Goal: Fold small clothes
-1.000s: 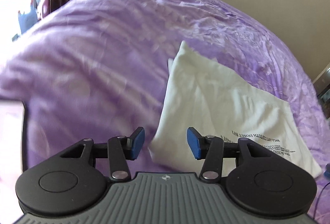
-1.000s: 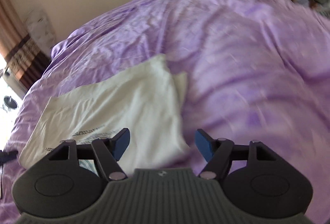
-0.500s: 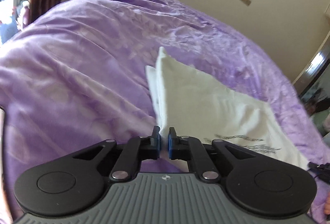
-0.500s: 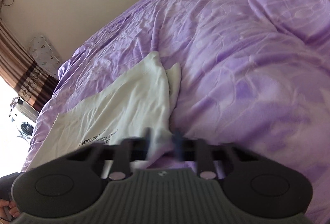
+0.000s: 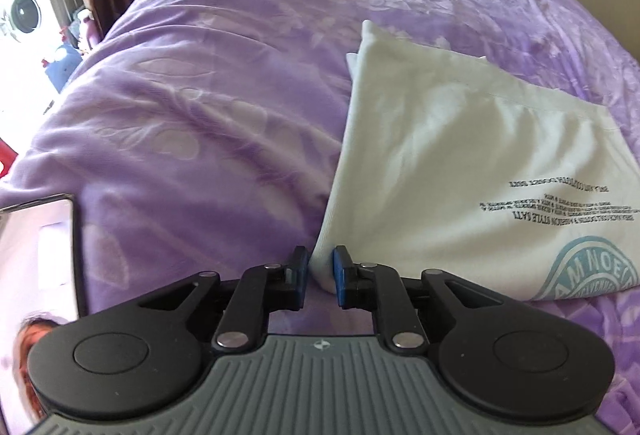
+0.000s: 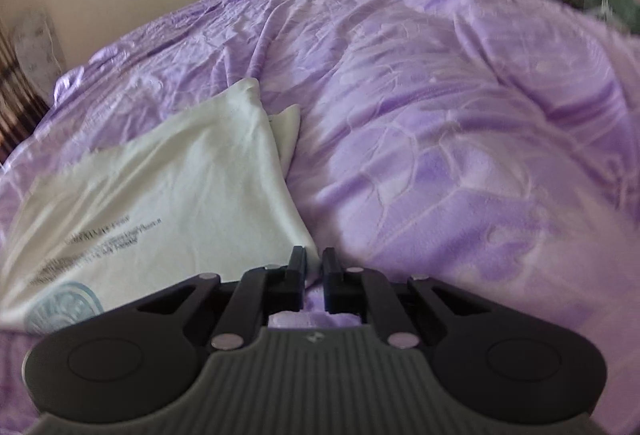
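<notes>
One white garment (image 5: 460, 163), folded flat and printed with black lettering and a pale blue round emblem, is spread on a purple bedspread (image 5: 208, 107). Its near left corner is bunched between the slowly opening jaws of the left gripper (image 5: 321, 269). The right gripper (image 6: 314, 267) is closed, seemingly on the opposite corner, though blur obscures this.

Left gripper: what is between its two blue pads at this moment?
In the left wrist view, a bunched near corner of the white T-shirt sits between the left gripper pads, whose jaws are opening slightly; nothing else is there.
</notes>
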{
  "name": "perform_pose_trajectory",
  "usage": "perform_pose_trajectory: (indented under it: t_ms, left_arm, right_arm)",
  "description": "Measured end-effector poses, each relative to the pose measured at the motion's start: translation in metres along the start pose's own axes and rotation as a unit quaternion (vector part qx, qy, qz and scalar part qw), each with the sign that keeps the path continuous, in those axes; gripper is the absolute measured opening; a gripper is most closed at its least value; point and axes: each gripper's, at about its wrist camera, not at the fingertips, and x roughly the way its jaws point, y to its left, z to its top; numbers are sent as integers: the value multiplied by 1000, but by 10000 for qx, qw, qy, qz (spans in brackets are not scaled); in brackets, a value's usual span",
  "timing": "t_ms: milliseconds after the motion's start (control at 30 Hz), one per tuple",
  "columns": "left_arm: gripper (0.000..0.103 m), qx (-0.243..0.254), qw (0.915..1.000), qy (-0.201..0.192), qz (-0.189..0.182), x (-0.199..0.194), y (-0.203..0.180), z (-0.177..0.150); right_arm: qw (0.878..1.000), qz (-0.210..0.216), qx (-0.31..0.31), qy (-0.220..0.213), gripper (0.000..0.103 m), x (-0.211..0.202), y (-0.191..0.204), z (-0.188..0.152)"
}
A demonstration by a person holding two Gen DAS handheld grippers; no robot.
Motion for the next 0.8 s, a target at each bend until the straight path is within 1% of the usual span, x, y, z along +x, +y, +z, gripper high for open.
perform_pose_trajectory:
  t_ms: [67, 100, 133, 167, 200, 267, 333, 367, 400, 467, 533, 600, 633, 733, 767, 800]
  left_arm:
    - [22, 124, 9998, -18, 155, -3, -3, -1]
    - [24, 185, 9995, -20, 259, -2, -5, 1]
    - [24, 223, 9992, -35, 334, -5, -6, 2]
    - [24, 242, 9989, -71, 401, -7, -7, 2]
    - [24, 280, 9982, -121, 513, -9, -9, 4]
    - [24, 333, 9947, -330, 919, -15, -13, 4]
    - [24, 316, 9898, -528, 1287, -20, -16, 6]
    - [24, 298, 9887, -628, 1331, -23, -17, 6]
    - [24, 268, 9889, -726, 1267, -25, -18, 7]
    - [24, 186, 9922, -857, 889, -31, -21, 10]
    - [24, 270, 9944, -901, 478, -34, -29, 14]
    - [24, 428, 9948, -905, 208, -34, -41, 21]
    - [24, 524, 9945, -904, 108, -32, -48, 25]
    - [24, 765, 9926, -918, -219, -25, -68, 29]
    - [24, 785, 9924, -915, -260, -21, -73, 29]
    - [24, 808, 9919, -923, -316, -18, -77, 28]
  right_arm:
    - [9995, -204, -207, -76, 0, -4, 6, -3]
    - [9987, -393, -292, -123, 0, -6, 7, -4]
    - [9968, -667, -389, -213, 0, -10, 9, -6]
    - [9960, -750, -391, -283, 0, -14, 6, -7]
    - [9967, -700, -284, -291, 0, -18, 1, -6]
    - [9977, -561, -143, -361, 0, -24, -4, -4]
    - [9977, -453, -142, -475, 4, -28, -2, 0]
    - [9979, -320, -159, -535, 7, -31, 0, 2]
    - [9982, -177, -152, -552, 19, -32, 3, 4]
    - [9984, 77, -127, -538, 35, -31, 8, 9]
    - [9983, 276, -159, -486, 39, -26, 13, 17]
    - [9982, 468, -82, -360, 52, -19, 16, 28]
    - [9978, 601, -11, -266, 54, -15, 16, 34]
    - [9969, 770, 33, -171, 52, -7, 20, 46]
    - [9965, 814, -13, -191, 46, -7, 23, 45]
    - [9959, 881, -55, -188, 37, -6, 26, 44]
